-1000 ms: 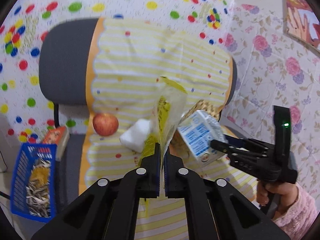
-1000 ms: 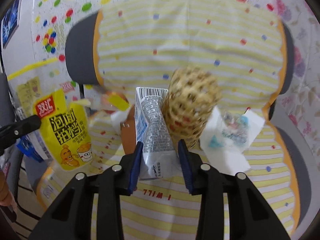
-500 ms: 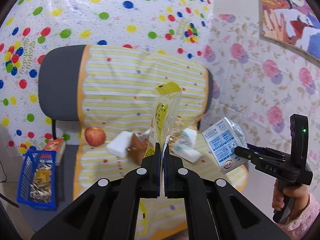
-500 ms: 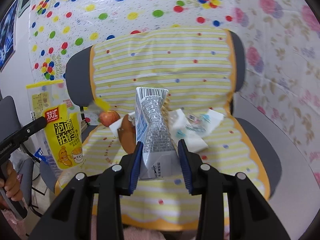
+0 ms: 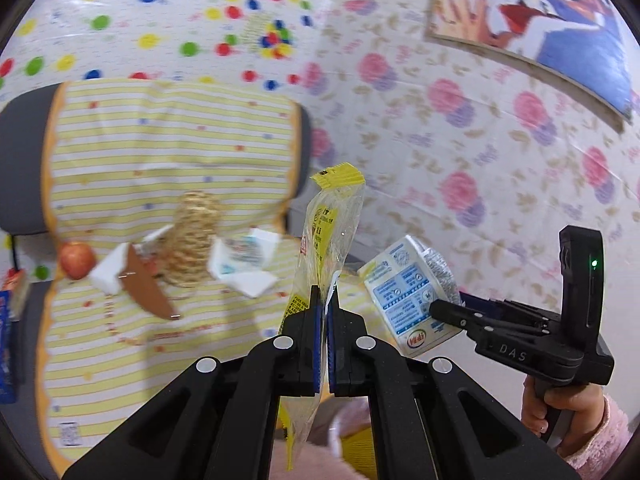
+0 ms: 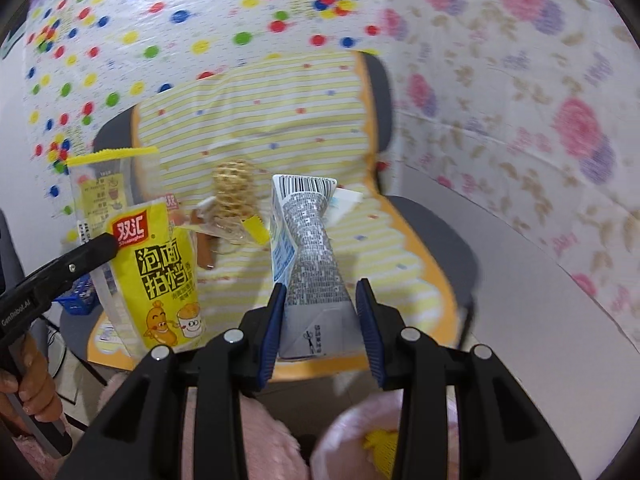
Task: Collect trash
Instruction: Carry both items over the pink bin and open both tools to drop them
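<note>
holding 1 yellow wrapper (image 5: 326, 240), l claw (image 5: 325, 300) clamped | r claw (image 6: 320, 300) clamped on 1 milk carton (image 6: 310, 248) | 1 apple (image 5: 77, 260)

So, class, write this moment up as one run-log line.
left gripper: shut on yellow snack wrapper | right gripper: shut on milk carton | both lifted clear of chair | apple on seat

Chair seat (image 6: 424, 236) right half lies bare.

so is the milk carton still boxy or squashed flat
Squashed: the milk carton is pinched narrow at its waist, top flattened, clamped in the right gripper.
</note>
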Action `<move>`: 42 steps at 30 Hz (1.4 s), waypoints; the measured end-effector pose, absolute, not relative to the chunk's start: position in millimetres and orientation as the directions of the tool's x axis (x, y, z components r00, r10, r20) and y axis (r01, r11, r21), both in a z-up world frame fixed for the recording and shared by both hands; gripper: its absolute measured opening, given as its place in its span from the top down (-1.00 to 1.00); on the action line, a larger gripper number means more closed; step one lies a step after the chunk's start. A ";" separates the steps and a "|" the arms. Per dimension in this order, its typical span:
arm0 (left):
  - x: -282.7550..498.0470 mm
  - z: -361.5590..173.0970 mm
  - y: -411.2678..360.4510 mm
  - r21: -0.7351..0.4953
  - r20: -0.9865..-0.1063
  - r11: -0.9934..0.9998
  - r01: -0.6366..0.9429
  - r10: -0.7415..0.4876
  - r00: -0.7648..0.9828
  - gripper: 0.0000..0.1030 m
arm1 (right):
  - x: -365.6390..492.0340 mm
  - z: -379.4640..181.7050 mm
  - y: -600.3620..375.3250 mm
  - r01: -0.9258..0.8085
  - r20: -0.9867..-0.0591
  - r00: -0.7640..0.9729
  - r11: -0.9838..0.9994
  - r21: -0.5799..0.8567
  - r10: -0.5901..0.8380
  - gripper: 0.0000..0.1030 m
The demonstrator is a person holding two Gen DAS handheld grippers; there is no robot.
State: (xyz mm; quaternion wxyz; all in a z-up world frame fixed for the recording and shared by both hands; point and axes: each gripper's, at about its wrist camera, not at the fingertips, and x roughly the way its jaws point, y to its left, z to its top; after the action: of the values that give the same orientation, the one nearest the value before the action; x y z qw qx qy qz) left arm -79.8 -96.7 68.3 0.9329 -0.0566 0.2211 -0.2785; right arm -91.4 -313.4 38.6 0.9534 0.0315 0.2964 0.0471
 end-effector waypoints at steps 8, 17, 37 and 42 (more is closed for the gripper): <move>-96.7 50.6 -156.7 -0.237 -0.380 0.752 0.615 -0.655 0.654 0.95 | -135.1 21.5 -357.4 0.078 -0.604 0.796 0.996 0.036 -0.040 0.31; -106.1 9.2 -199.3 -0.269 -0.430 0.705 0.656 -0.697 0.573 0.95 | -169.6 -6.0 -380.2 0.174 -0.651 0.747 0.985 -0.002 -0.133 0.30; -78.6 -43.1 -230.1 -0.286 -0.554 0.729 0.622 -0.655 0.514 -0.28 | -155.4 -56.3 -403.6 0.211 -0.733 0.671 0.976 0.047 -0.110 0.13; -73.0 -42.0 -201.7 -0.284 -0.569 0.778 0.561 -0.608 0.554 -0.32 | -159.2 -47.6 -406.8 0.215 -0.722 0.680 0.976 0.035 -0.124 0.12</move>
State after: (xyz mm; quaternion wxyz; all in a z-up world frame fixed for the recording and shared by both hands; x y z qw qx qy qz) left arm -73.0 -201.7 -42.0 0.8809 -0.0347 0.3359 -0.3316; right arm -159.2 -406.8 -47.6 0.9148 0.0587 0.3888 -0.0927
